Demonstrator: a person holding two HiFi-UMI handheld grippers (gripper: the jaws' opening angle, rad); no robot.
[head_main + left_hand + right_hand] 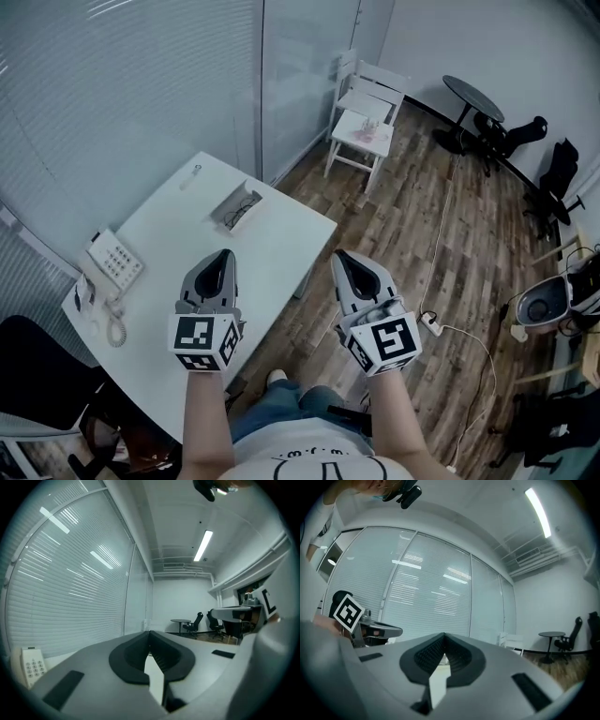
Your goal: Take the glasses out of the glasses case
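The glasses case (236, 208) lies open on the white table (187, 244), towards its far edge, with dark-framed glasses resting in it. My left gripper (223, 253) hovers over the table's near right part, a short way on the near side of the case, pointing level; its jaws meet at the tips with nothing between them. My right gripper (343, 255) is held beside the table's right corner, over the wooden floor, also shut and empty. In the left gripper view the left gripper (150, 632) shows only its closed jaws. The right gripper view shows the right gripper (443, 634) the same way.
A white desk phone (114, 261) sits at the table's left edge, with a small pen-like thing (190, 176) at its far corner. Beyond stand a white chair (368, 112), a round black table (472, 97) and dark office chairs (561, 178). A power strip (431, 323) and cable lie on the floor.
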